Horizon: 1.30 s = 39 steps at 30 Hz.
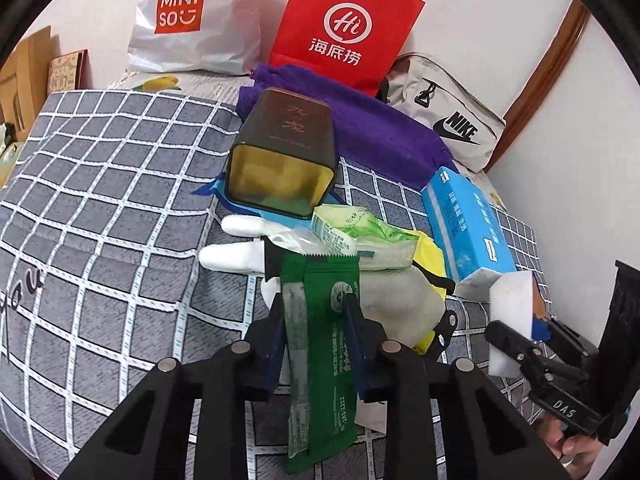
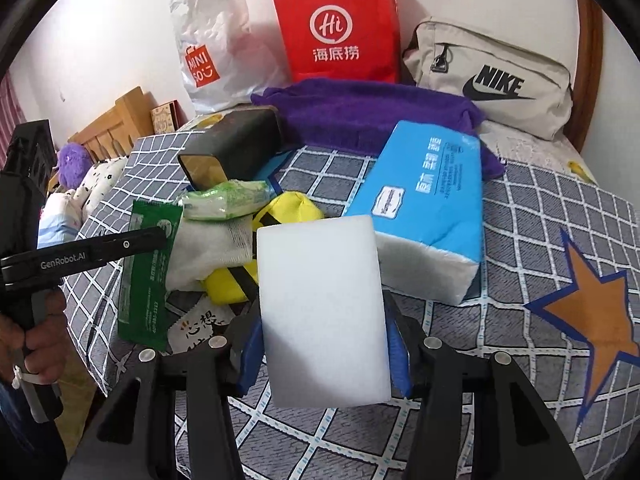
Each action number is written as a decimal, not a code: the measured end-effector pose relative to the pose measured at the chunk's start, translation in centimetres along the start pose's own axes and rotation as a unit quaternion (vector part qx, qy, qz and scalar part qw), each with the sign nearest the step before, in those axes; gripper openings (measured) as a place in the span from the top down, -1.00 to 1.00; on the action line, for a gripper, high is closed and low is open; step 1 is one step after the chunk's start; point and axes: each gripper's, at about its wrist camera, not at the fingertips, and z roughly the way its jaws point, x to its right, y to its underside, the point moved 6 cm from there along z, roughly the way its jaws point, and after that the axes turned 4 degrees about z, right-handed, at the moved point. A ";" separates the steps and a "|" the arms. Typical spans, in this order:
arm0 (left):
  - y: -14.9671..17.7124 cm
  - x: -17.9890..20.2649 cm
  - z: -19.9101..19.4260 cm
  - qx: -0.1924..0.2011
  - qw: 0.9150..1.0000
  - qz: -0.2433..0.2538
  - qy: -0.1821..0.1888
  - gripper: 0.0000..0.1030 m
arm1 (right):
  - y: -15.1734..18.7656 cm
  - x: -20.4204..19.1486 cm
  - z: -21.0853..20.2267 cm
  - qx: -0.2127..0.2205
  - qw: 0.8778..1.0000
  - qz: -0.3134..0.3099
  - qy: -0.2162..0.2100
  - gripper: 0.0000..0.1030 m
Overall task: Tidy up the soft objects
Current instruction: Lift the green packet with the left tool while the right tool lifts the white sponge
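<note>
My left gripper (image 1: 314,300) is shut on a green sachet (image 1: 320,360) and holds it over the checked bed cover; the sachet also shows in the right wrist view (image 2: 146,272). My right gripper (image 2: 324,316) is shut on a white sponge block (image 2: 322,312), seen in the left wrist view at the right (image 1: 512,320). Ahead lies a pile: a white cloth (image 2: 212,248), a green wipes pack (image 1: 360,236), a yellow pouch (image 2: 288,208), white gloves (image 1: 236,256) and a blue tissue pack (image 2: 424,208).
A dark tin (image 1: 280,152) lies on its side with the opening toward me. Behind it are a purple towel (image 2: 368,112), a red paper bag (image 2: 336,28), a white Miniso bag (image 1: 188,16) and a grey Nike bag (image 2: 492,80) against the wall.
</note>
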 end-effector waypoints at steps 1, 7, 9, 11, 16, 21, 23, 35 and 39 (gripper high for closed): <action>0.0 0.0 -0.1 -0.001 1.000 0.002 0.002 0.52 | -0.1 -0.1 -0.2 0.001 1.000 0.000 0.000 0.01; 1.1 -0.3 0.1 -0.013 1.000 -0.001 0.004 0.43 | -0.1 -0.5 -0.7 0.005 1.000 -0.003 0.002 0.00; 1.4 -0.2 0.0 -0.014 1.000 -0.001 0.001 0.11 | 0.1 -0.6 -0.7 0.003 1.000 -0.006 0.002 0.00; 1.7 0.0 -0.1 -0.013 1.000 0.004 -0.008 -0.14 | 0.3 -0.6 -0.7 0.002 1.000 -0.006 0.002 0.00; 2.5 0.2 -0.2 -0.029 0.999 0.006 -0.033 -0.19 | 0.6 -0.6 -0.9 0.003 1.000 -0.002 -0.001 0.00; 3.7 0.8 0.3 -0.045 0.996 0.019 -0.078 -0.20 | 0.9 -0.8 -1.0 0.005 1.000 -0.004 -0.007 0.00; 3.9 1.1 0.6 -0.052 0.994 0.023 -0.088 -0.20 | 1.0 -0.9 -1.0 0.005 1.000 -0.004 -0.010 0.00; 3.8 0.6 1.1 -0.066 0.989 0.036 -0.127 0.15 | 1.6 -1.3 -0.8 0.001 1.000 -0.006 -0.024 0.00; 3.0 0.0 0.0 -0.053 0.990 0.043 -0.127 0.16 | 1.3 -1.4 -0.7 0.001 1.000 -0.008 -0.027 0.00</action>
